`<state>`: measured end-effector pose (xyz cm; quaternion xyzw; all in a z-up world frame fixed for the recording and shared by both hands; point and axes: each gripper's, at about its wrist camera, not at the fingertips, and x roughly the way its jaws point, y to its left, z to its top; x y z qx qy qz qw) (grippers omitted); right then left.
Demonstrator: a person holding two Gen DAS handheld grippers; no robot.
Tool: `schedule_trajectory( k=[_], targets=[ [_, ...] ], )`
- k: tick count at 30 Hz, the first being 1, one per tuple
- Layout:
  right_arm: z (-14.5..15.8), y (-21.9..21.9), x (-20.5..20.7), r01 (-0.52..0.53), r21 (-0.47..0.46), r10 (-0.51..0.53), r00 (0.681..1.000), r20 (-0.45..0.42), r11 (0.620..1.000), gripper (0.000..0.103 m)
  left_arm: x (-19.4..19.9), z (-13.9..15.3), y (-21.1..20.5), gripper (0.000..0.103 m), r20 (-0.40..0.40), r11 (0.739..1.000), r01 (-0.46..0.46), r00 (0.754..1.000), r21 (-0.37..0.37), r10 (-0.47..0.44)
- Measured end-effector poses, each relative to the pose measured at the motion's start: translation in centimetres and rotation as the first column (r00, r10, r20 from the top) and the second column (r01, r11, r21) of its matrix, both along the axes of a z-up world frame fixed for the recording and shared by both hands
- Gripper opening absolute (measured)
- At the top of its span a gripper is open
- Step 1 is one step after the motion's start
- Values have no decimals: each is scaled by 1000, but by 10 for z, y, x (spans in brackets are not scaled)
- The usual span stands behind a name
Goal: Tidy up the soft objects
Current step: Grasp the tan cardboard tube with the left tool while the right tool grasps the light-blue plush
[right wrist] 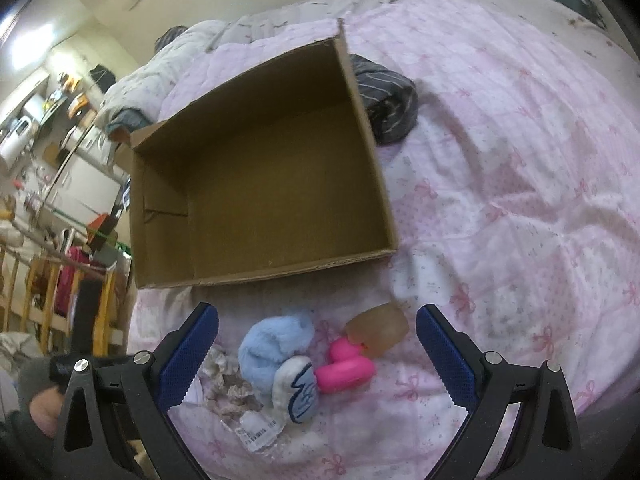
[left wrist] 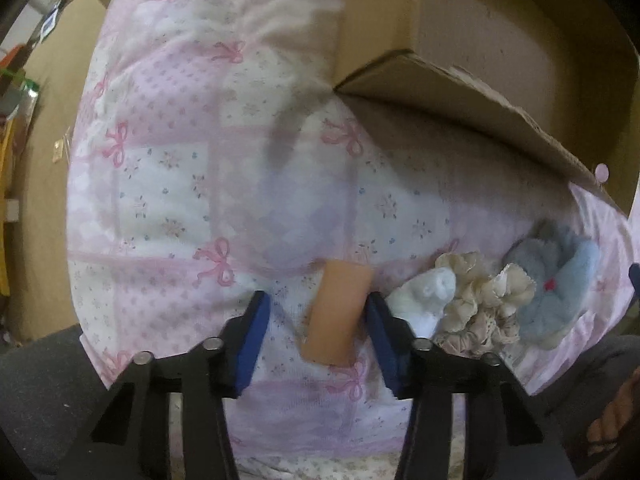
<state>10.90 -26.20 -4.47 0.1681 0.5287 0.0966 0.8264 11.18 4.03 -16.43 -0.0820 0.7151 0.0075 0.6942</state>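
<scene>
An orange-peach soft block (left wrist: 336, 316) lies on the pink bow-print bedspread (left wrist: 180, 140), blurred. My left gripper (left wrist: 316, 300) points down over it with the block between its jaws. The right blue pad touches the block and the left pad stands apart from it. To the right lie a white soft piece (left wrist: 424, 300), a cream scrunchie (left wrist: 480, 300) and a blue plush (left wrist: 556, 280). My right gripper (right wrist: 318, 356) hangs wide open above the blue plush (right wrist: 276, 344), a pink rubber duck (right wrist: 344, 364) and a tan translucent block (right wrist: 376, 332). The open cardboard box (right wrist: 260, 184) holds nothing.
The cardboard box (left wrist: 440, 80) stands just beyond the soft things. A dark striped cloth (right wrist: 384, 100) lies at its right side and a grey quilt (right wrist: 280, 20) behind it. Wooden rails and cluttered shelves (right wrist: 40, 280) fill the left. A person's hand (left wrist: 616, 412) shows at the lower right.
</scene>
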Motion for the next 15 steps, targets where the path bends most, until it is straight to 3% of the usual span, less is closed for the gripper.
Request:
schedule_trajectory(
  k=[1, 2, 9, 12, 15],
  targets=[
    [-2, -1, 1, 6, 2, -6, 1000, -7, 1000, 103, -1, -1, -1, 14, 3, 1000, 0, 1000, -8, 0],
    [-3, -2, 2, 12, 3, -12, 1000, -16, 1000, 103, -3, 1, -4, 8, 2, 1000, -4, 1000, -27, 4],
    [-7, -4, 5, 12, 11, -12, 999, -30, 1000, 103, -17, 34, -3, 6, 77, 999, -24, 997, -34, 27],
    [-8, -3, 5, -1, 13, 1, 999, -39, 1000, 103, -31, 51, 4, 6, 84, 995, -69, 994, -69, 75],
    [-9, 1, 3, -36, 63, 40, 998, -53, 997, 101, -41, 76, 4, 6, 153, 995, -64, 985, -78, 76]
  ],
)
